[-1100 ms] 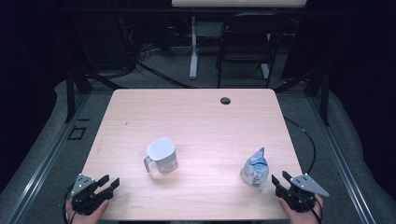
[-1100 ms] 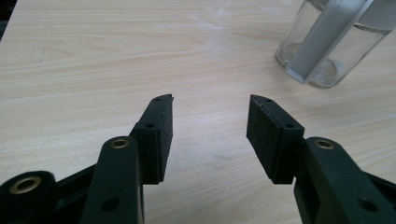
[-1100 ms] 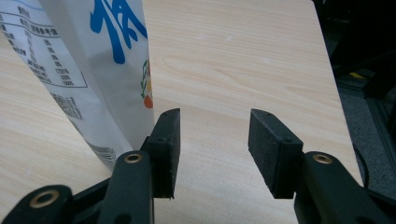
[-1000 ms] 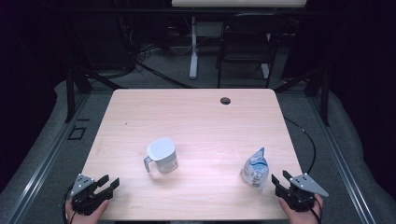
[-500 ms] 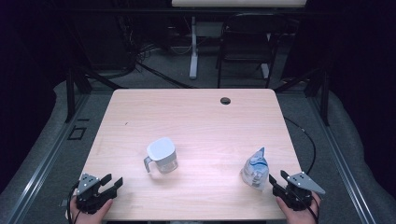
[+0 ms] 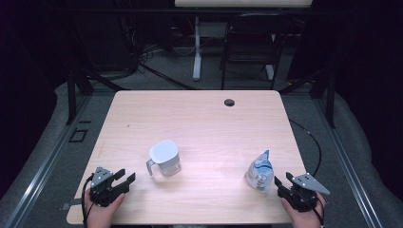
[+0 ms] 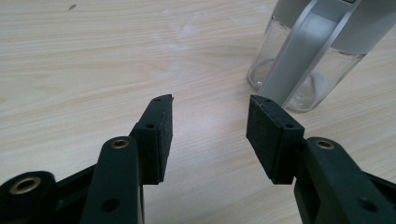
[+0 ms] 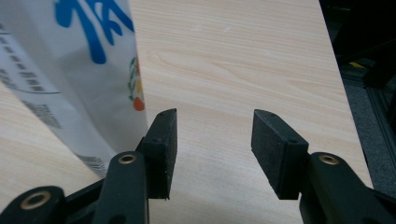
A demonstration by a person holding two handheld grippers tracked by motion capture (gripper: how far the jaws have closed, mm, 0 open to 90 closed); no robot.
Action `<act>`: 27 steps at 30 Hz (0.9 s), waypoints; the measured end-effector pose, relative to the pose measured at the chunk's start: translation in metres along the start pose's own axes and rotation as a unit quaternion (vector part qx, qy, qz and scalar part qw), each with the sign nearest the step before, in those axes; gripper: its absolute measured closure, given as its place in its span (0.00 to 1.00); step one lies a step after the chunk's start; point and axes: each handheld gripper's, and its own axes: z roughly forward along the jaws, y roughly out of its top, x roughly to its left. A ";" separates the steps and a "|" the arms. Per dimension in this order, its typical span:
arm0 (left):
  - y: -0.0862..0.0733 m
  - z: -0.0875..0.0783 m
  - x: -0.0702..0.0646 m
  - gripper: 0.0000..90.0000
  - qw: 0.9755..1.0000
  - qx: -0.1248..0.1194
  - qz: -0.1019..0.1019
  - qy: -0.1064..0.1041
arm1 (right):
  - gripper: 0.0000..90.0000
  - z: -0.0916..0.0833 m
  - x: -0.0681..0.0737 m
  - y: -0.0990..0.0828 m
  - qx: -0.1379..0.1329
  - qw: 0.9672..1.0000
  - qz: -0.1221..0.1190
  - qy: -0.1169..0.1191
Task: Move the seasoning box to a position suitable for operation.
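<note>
High view: left gripper spread empty beside the clear glass jug with grey handle; right gripper spread empty, just beside the white-and-blue printed pouch

Pale wooden table with a glass jug and a printed pouch, well apart.
</note>
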 end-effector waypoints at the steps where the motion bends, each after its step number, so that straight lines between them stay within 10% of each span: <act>1: 0.001 0.001 -0.001 0.57 1.000 0.003 0.003 0.000 | 0.56 0.001 -0.001 0.000 0.001 1.000 0.002 -0.001; 27: 0.016 0.023 -0.038 0.56 0.999 -0.003 0.039 -0.026 | 0.56 -0.006 -0.009 -0.008 0.001 1.000 0.017 -0.002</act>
